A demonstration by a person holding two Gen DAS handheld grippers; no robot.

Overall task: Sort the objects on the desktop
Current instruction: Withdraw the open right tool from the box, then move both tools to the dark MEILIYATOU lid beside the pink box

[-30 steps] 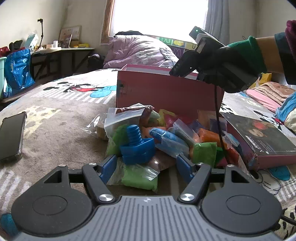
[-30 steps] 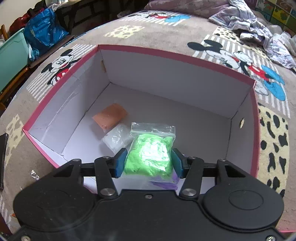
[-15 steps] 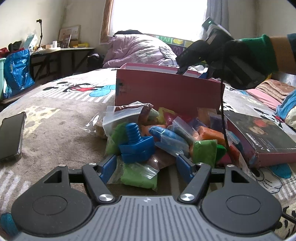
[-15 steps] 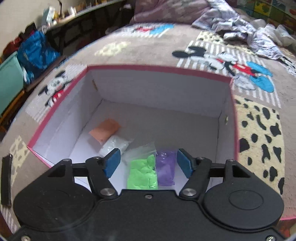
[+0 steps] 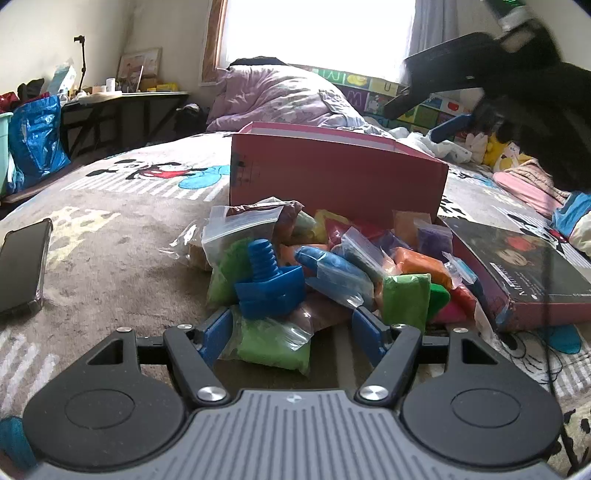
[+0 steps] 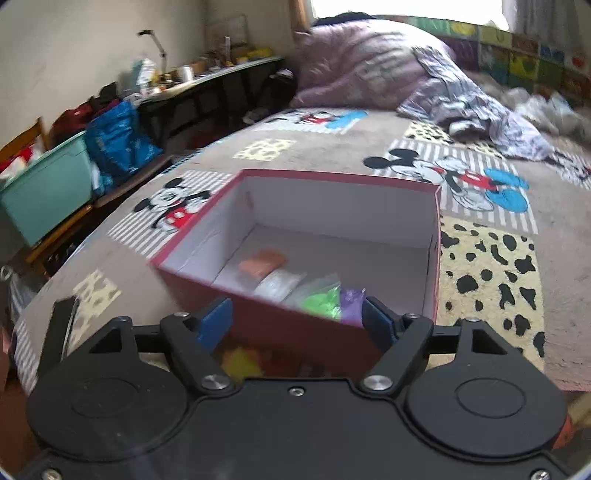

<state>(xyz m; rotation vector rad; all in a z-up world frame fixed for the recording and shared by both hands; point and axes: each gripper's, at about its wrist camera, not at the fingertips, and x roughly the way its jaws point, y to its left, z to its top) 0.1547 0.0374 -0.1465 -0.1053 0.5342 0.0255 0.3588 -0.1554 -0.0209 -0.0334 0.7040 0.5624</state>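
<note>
The right gripper [image 6: 298,325] hung above the near wall of the pink box [image 6: 437,236], fingers spread wide with nothing between them. Inside the box sat an orange bag [image 6: 263,261], a whitish bag [image 6: 279,284], a green bag [image 6: 320,301] and a purple bag [image 6: 351,303], all bunched near that wall. Box was on a Mickey Mouse blanket [image 6: 480,266]. Teal bin [image 6: 48,192] and blue bag [image 6: 118,142] off left. Whole shot was kinda blurry.

This is a bedroom in a home. A bed with a cartoon-mouse blanket [image 6: 487,266] carries a crumpled lilac duvet [image 5: 273,96] under a bright window [image 5: 317,33]. A cluttered bench [image 6: 207,79] stands at the wall, beside a blue bag [image 5: 35,140].
</note>
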